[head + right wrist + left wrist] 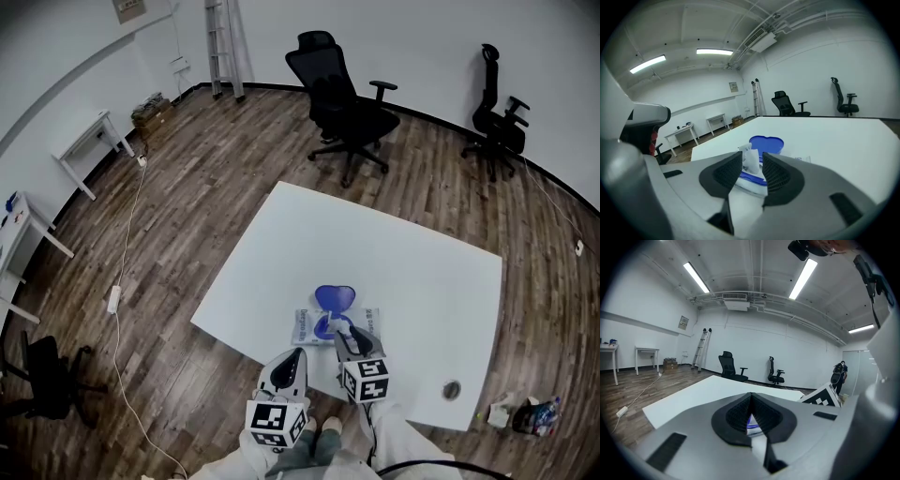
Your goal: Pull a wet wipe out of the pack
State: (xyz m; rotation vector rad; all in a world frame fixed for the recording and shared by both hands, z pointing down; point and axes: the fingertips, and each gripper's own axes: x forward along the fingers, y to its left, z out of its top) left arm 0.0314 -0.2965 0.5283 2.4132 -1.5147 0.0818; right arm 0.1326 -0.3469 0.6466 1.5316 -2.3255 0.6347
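The wet wipe pack [309,325] lies near the front edge of the white table [403,272], its blue lid [335,298] flipped up and open. In the right gripper view a white wipe tuft [750,159] stands up out of the pack's opening, in front of the lid [767,144]. My right gripper [752,161] is open, with the tuft in the gap between its pads. In the head view this gripper [343,336] hangs over the pack. My left gripper [298,354] sits just in front of the pack to the left, with its tips together [751,401].
Two black office chairs [342,103] [497,122] stand beyond the table. A round grommet [452,389] sits in the table's near right corner. Small white desks [89,141] line the left wall, a ladder [225,47] leans at the back, and litter [525,412] lies on the floor at right.
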